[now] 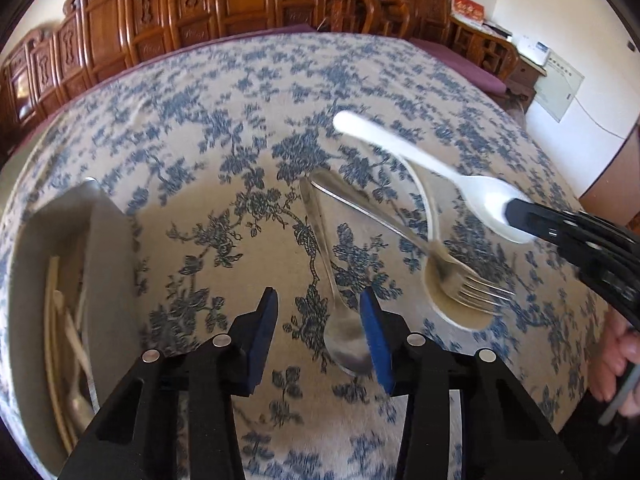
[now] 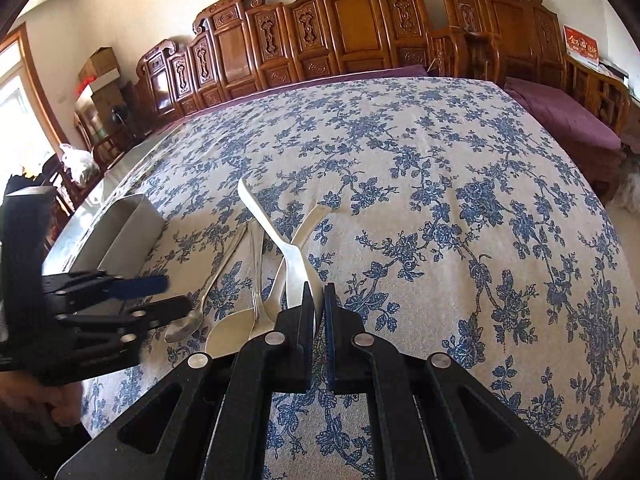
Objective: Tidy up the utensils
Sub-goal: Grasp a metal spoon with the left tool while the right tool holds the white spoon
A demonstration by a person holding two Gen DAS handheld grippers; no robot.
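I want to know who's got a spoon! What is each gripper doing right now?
Left gripper: open, holding nothing, fingers either side of the metal spoon on the table.
Right gripper: shut on the white spoon.

A beige cloth [image 2: 420, 208] patterned with blue flowers and vines covers the counter, where silver metal spoon [image 1: 344, 340] and fork [image 1: 472, 284], two white spoons [image 1: 472, 196], and a white holder [image 2: 128, 228] contrast with carved reddish-brown wooden furniture [image 2: 348, 20].

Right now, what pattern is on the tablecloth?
Blue flowers and vines on beige tablecloth; clearest in the right wrist view.
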